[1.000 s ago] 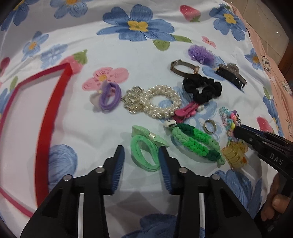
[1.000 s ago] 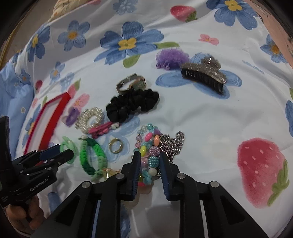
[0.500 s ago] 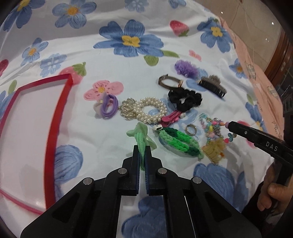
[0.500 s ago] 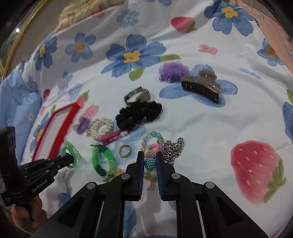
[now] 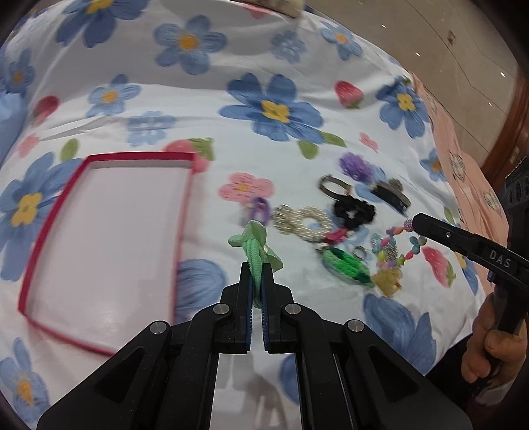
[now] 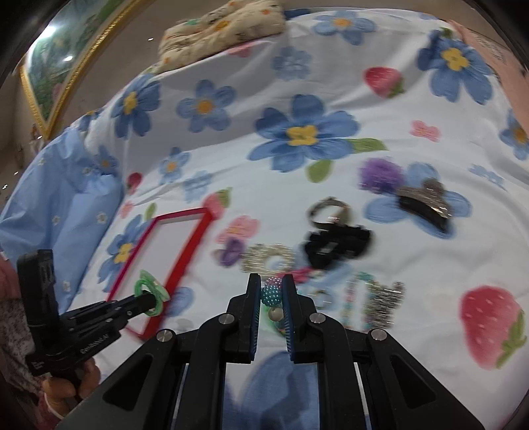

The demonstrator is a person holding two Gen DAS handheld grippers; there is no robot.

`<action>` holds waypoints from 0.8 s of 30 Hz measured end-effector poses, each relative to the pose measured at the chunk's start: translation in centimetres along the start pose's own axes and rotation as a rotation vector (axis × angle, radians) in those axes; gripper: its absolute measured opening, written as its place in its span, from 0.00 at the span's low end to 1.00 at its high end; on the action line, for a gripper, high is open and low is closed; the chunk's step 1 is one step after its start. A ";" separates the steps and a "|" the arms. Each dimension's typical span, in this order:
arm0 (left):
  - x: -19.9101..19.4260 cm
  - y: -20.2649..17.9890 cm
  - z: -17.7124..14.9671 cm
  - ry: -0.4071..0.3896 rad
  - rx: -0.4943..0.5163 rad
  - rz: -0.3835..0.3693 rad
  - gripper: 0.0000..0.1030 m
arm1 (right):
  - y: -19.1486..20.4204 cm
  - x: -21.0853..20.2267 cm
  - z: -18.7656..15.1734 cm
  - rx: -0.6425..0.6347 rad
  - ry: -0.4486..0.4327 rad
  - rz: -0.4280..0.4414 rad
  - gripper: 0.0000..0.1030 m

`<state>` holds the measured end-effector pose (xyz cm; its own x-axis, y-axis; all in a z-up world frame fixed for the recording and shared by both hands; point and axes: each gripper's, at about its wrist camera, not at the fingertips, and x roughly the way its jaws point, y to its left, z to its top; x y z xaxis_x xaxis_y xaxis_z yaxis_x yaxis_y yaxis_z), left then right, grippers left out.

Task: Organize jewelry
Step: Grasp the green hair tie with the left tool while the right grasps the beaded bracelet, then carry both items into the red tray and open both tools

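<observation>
My left gripper (image 5: 257, 268) is shut on a light green hair tie (image 5: 254, 246) and holds it above the bedsheet, right of the red-rimmed tray (image 5: 109, 238). In the right wrist view the left gripper (image 6: 150, 299) hangs over the tray's (image 6: 185, 261) near corner with the green hair tie (image 6: 148, 291). My right gripper (image 6: 270, 284) is shut on a colourful bead bracelet (image 6: 271, 292), lifted off the sheet. From the left wrist view the right gripper (image 5: 413, 226) holds the bead bracelet (image 5: 393, 246) dangling over the pile.
Left on the floral sheet are a pearl bracelet (image 5: 304, 220), a black scrunchie (image 5: 353, 211), a braided green tie (image 5: 347, 264), a purple tie (image 5: 259, 208), a watch (image 5: 334, 187), a dark claw clip (image 6: 423, 201), a silver chain (image 6: 383, 301). A pillow (image 6: 221, 29) lies far back.
Both grippers closed, the left on the green hair tie and the right on the bead bracelet, then rose with them. The left one swung toward the red tray.
</observation>
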<state>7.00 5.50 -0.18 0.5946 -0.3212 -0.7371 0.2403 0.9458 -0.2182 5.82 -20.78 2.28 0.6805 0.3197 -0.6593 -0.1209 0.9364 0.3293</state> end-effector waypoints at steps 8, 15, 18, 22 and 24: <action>-2.1 6.7 -0.1 -0.028 -0.102 0.078 0.03 | 8.0 3.6 0.7 -0.091 0.036 0.136 0.12; -2.2 12.2 0.0 -0.029 -0.171 0.126 0.03 | 14.9 7.7 1.1 -0.145 0.069 0.239 0.12; -1.4 14.2 0.3 -0.011 -0.192 0.131 0.03 | 17.3 10.3 1.1 -0.157 0.098 0.264 0.12; 0.3 16.2 1.2 0.022 -0.208 0.121 0.03 | 19.2 13.7 1.1 -0.146 0.131 0.282 0.12; 1.5 17.0 1.9 0.043 -0.212 0.119 0.03 | 19.8 15.1 1.3 -0.144 0.138 0.280 0.12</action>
<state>13.43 20.99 -3.81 0.5747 -0.2088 -0.7913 0.0016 0.9672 -0.2540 14.66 2.44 -0.26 0.5036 0.5743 -0.6455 -0.3969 0.8174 0.4176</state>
